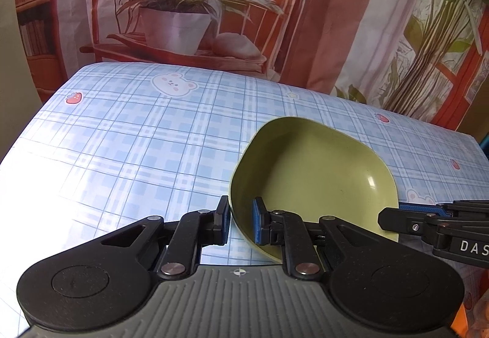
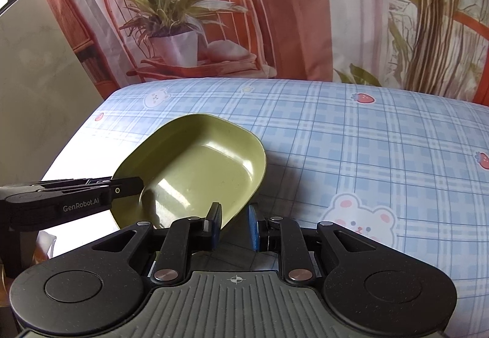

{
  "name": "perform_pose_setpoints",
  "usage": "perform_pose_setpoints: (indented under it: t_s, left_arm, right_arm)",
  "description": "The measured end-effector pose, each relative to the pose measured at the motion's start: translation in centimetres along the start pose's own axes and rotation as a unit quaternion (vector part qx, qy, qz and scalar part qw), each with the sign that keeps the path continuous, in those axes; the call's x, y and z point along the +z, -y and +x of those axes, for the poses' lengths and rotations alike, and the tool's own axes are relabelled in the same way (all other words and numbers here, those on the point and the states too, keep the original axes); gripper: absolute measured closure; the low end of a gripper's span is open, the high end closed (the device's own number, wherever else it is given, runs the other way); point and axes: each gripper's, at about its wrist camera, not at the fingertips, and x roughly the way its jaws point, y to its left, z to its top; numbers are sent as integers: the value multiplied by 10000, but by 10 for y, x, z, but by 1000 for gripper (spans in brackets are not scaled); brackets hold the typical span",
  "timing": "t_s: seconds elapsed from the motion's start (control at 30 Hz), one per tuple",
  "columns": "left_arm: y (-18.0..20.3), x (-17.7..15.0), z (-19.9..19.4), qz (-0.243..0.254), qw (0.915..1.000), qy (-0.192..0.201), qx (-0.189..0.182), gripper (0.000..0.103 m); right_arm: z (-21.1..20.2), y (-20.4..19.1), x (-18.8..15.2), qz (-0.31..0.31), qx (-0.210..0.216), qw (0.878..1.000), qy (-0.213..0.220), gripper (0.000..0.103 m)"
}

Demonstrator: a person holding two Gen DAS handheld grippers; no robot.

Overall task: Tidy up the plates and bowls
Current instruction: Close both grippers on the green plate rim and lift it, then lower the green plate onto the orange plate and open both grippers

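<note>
**Green bowl pinched at both sides over the checked cloth**

While both grippers had hold of it, the olive-green, rounded-square plastic bowl (image 1: 311, 173) sat tilted over the near part of the table, its hollow turned up toward the cameras and its far rim low over the cloth; whether that rim touched the cloth could not be told. You held it by opposite walls, which reads as a two-handed carry: one pinch on a thin rim would let so shallow and smooth a dish swing.

Your left gripper (image 1: 241, 223) had its jaws drawn narrow on the bowl's near-left wall, one blue pad inside and one outside. Your right gripper (image 2: 233, 225) did the same on the opposite wall, its jaws also narrow, with the wall running between the pads. In each view the other gripper's fingers came in from the side at the rim.

You could see that the bowl was matte outside and slightly glossy inside, with a bright highlight on its flat floor. The wall was thin and even, the corners soft.

Beneath it lay the pale blue plaid tablecloth (image 2: 351, 154), printed with bears and strawberries, smooth and faintly shiny. Behind hung a printed fabric backdrop (image 1: 305, 17) showing a potted plant on an orange chair.
</note>
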Motion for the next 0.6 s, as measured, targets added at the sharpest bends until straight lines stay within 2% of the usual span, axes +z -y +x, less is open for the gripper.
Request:
perform_pose_setpoints:
  t_s: [0.1, 0.27, 0.4, 0.5, 0.6]
  left_arm:
    - [3, -4, -7, 115, 9999, 56, -32, 87]
    - [12, -9, -18, 213, 9996, 89, 134, 87]
    - [20, -13, -32, 321, 9990, 262, 194, 87]
    - [22, -11, -45, 232, 9992, 293, 146, 86]
    - [25, -11, -63, 250, 9985, 491, 75, 86]
  right_arm:
    - [-1, 1, -2, 38, -26, 10000, 10, 84]
    - [-8, 7, -7, 210, 19, 9998, 18, 89]
    - [-23, 7, -7, 80, 3, 9996, 285, 90]
    - [-34, 9, -6, 176, 39, 9993, 330, 90]
    - [-51, 7, -7, 21, 66, 9983, 574, 90]
